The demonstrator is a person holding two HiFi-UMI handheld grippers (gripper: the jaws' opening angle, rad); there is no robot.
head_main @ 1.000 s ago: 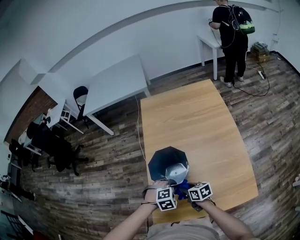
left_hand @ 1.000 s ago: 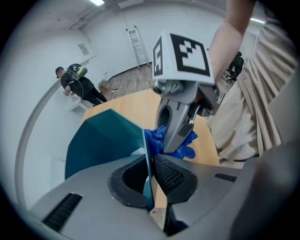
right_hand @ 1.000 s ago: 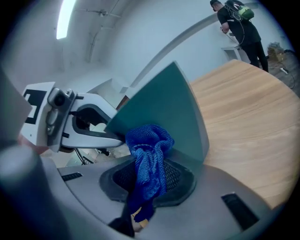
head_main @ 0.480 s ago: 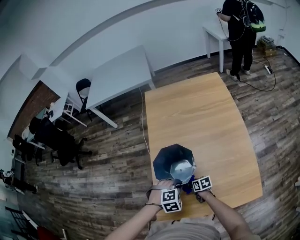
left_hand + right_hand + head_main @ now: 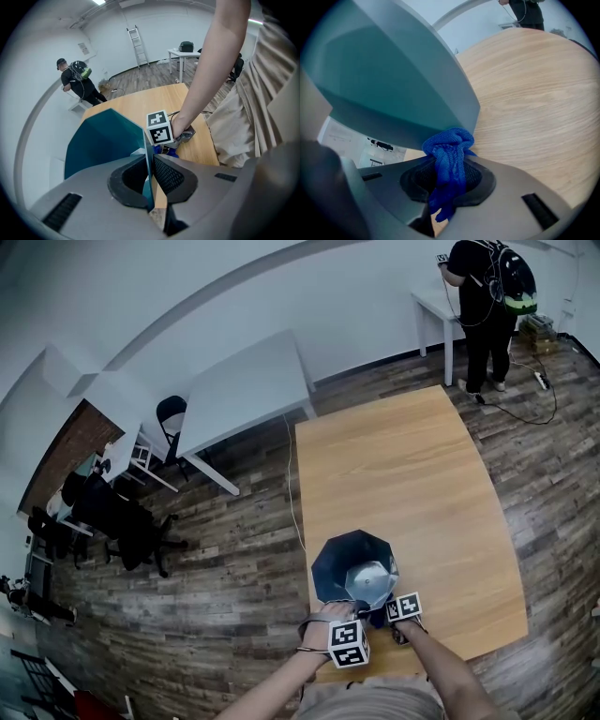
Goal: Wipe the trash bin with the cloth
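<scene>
Wood-plank floor (image 5: 216, 568), white walls (image 5: 187, 296); light wooden worktop (image 5: 403, 474), white table (image 5: 244, 395) beside, black chair (image 5: 167, 416) left, ladder (image 5: 137, 47) against far wall.

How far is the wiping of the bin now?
Done: the left gripper grips the wall of the bin, and the right gripper holds the blue cloth. In hand: the cloth presses on the bin's outer side. Left: wiping the other sides, probably.

The trash bin (image 5: 333, 563) is dark teal, and the cloth (image 5: 449, 164) is bright blue with a ribbed weave. The table (image 5: 403, 474) is pale wood grain; the 2 marker cubes (image 5: 348, 643) carry black squares on white.
</scene>
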